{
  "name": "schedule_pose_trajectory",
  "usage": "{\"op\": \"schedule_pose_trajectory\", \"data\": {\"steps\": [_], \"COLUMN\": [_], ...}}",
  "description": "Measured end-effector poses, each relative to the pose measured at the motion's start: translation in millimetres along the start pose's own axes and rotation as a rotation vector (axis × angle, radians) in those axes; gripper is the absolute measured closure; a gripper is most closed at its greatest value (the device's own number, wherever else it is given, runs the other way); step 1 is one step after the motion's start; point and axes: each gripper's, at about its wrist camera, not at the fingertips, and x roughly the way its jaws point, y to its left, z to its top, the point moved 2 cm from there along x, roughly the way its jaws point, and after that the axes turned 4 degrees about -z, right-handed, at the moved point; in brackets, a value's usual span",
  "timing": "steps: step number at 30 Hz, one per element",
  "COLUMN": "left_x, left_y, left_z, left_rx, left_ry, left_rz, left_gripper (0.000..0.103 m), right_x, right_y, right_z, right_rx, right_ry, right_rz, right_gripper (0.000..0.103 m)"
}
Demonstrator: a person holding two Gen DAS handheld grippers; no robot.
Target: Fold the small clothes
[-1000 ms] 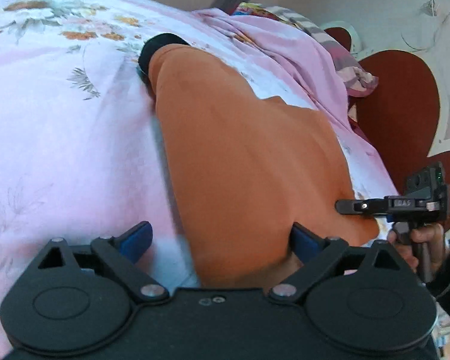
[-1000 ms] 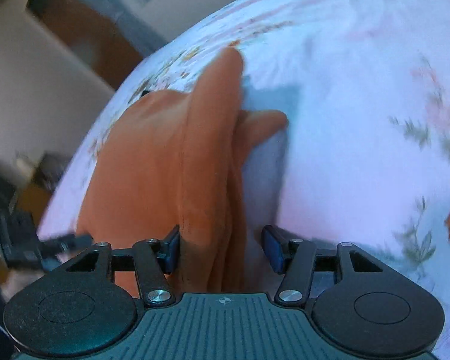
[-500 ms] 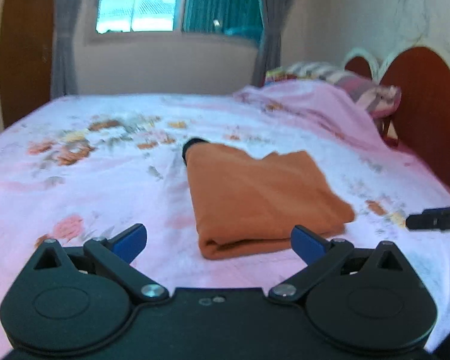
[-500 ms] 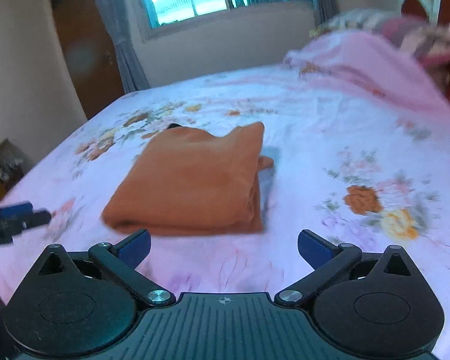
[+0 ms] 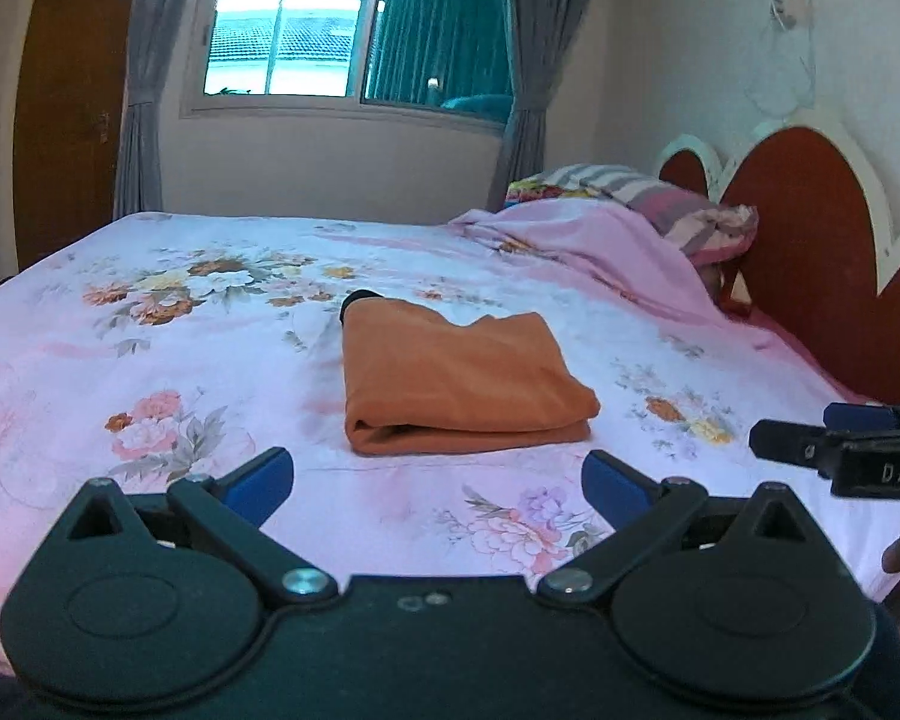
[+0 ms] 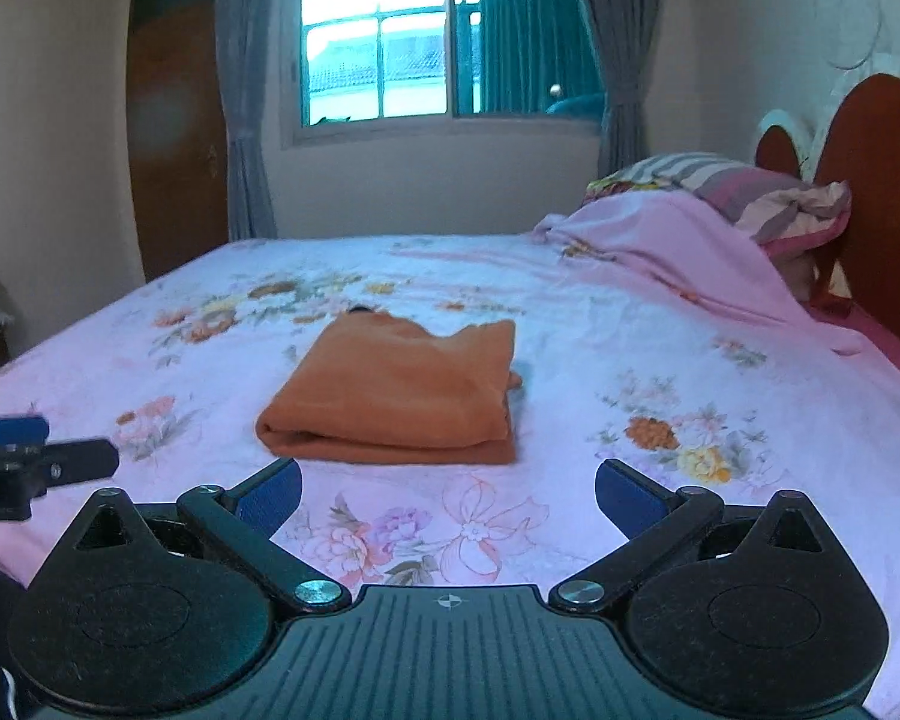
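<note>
An orange garment (image 5: 450, 378) lies folded into a flat rectangle on the pink floral bed sheet (image 5: 150, 360), a dark collar edge showing at its far end. It also shows in the right wrist view (image 6: 396, 396). My left gripper (image 5: 438, 477) is open and empty, held back from the garment's near edge. My right gripper (image 6: 447, 492) is open and empty, also short of the garment. The right gripper shows at the right edge of the left wrist view (image 5: 840, 450); the left gripper shows at the left edge of the right wrist view (image 6: 30, 462).
A bunched pink blanket (image 5: 600, 240) and striped pillows (image 5: 660, 198) lie at the head of the bed against a red and white headboard (image 5: 810, 240). A window with curtains (image 5: 354, 30) is on the far wall. A brown door (image 6: 174, 132) stands left.
Both grippers let go of the orange garment and pulled back and up from it. The garment now lies folded on the bed by itself.
</note>
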Motion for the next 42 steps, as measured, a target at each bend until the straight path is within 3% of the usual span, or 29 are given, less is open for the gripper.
{"op": "schedule_pose_trajectory", "data": {"steps": [19, 42], "left_x": [-35, -33], "left_y": [-23, -25], "left_z": [1, 1], "left_rx": [0.043, 0.049], "left_ry": [-0.075, -0.079], "left_rz": [-0.062, -0.061], "left_gripper": [0.001, 0.001], "right_x": [-53, -53], "right_y": [5, -2], "right_z": [-7, -2], "right_rx": [-0.001, 0.006], "right_ry": [-0.087, -0.1], "right_rz": [-0.022, -0.01], "right_gripper": [0.0, 0.0]}}
